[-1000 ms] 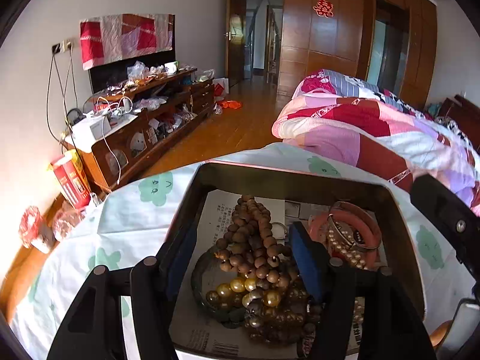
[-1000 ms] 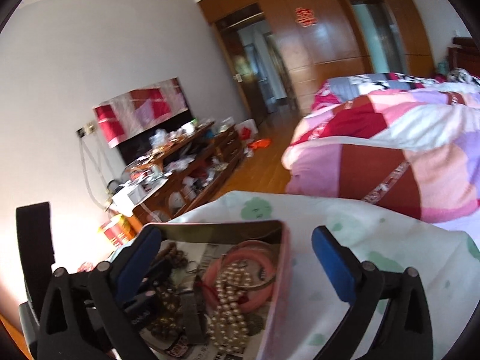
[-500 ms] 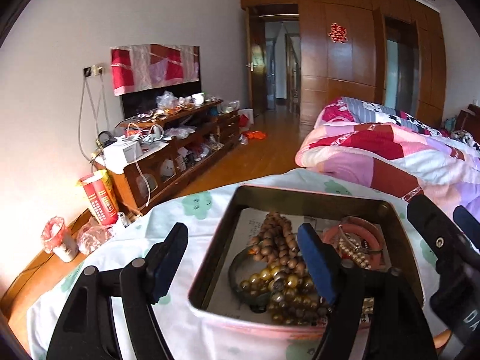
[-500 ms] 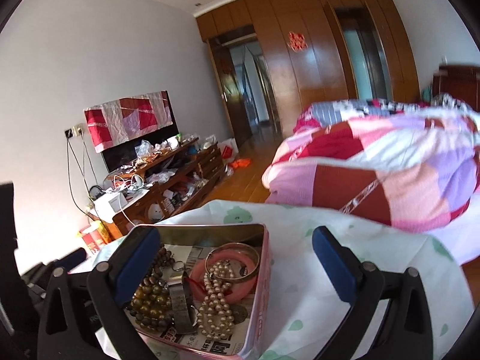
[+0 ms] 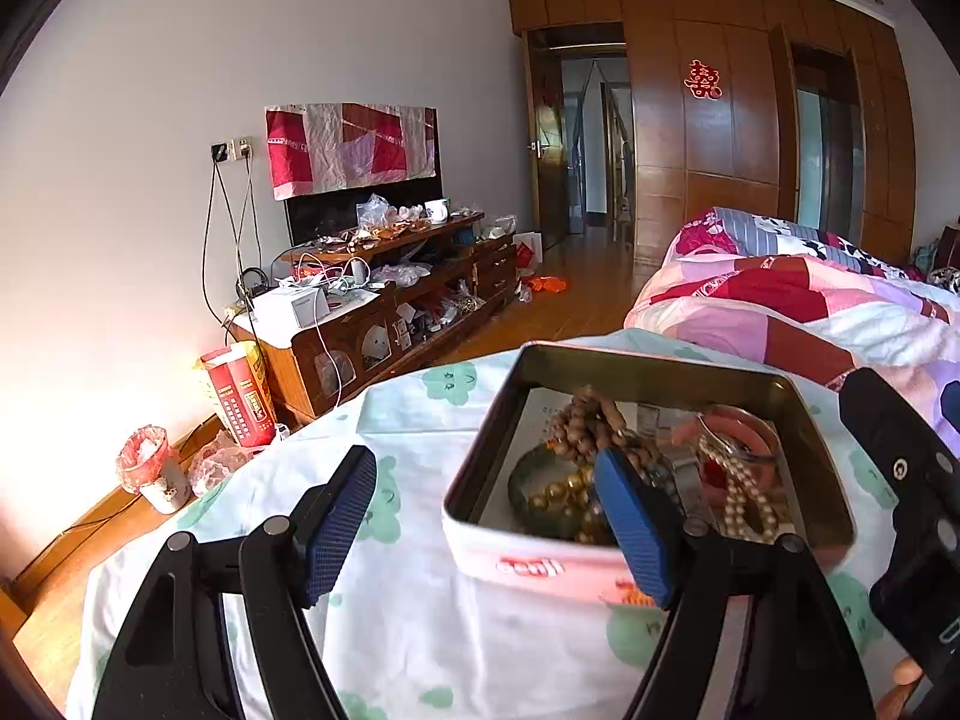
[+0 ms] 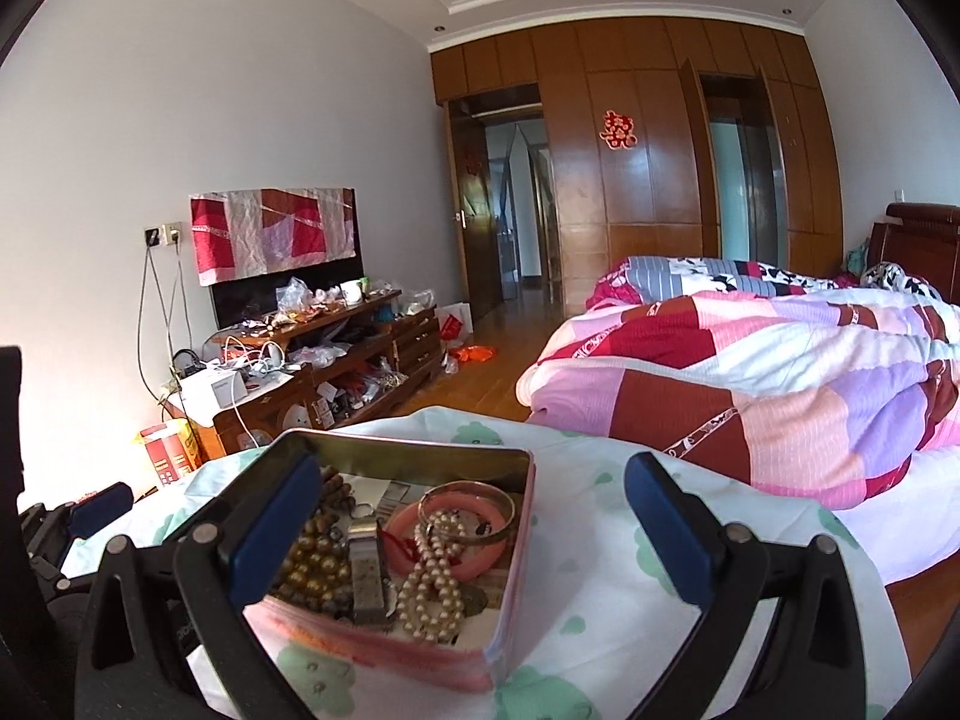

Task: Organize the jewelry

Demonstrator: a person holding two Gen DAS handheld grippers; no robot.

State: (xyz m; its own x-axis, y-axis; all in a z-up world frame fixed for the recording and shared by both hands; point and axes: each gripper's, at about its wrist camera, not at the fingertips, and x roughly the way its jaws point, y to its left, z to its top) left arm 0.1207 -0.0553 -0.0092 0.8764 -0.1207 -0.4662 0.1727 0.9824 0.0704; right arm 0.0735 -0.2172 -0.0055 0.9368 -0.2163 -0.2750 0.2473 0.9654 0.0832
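Bedroom, cloth-covered table (image 6: pixel 588 516): both grippers, left (image 5: pixel 480 516) and right (image 6: pixel 474 534), gape empty short of the jewelry tin (image 6: pixel 516 588); best single out the pearl strand (image 6: pixel 429 582) nearest its right wall.

Bare white cloth with green prints on the worktop (image 5: pixel 420 618) lies free left of the pink rectangular metal tin (image 5: pixel 540 564) and right of it, while tangled bead strings, pearls and a pink bangle (image 6: pixel 480 531) crowd the tin's interior inside its raised walls.

Glossy metal tin (image 6: pixel 516 552), lustrous pearl strand (image 6: pixel 429 585), matt printed cloth (image 5: pixel 420 618), polished wood wardrobe (image 6: pixel 636 180).
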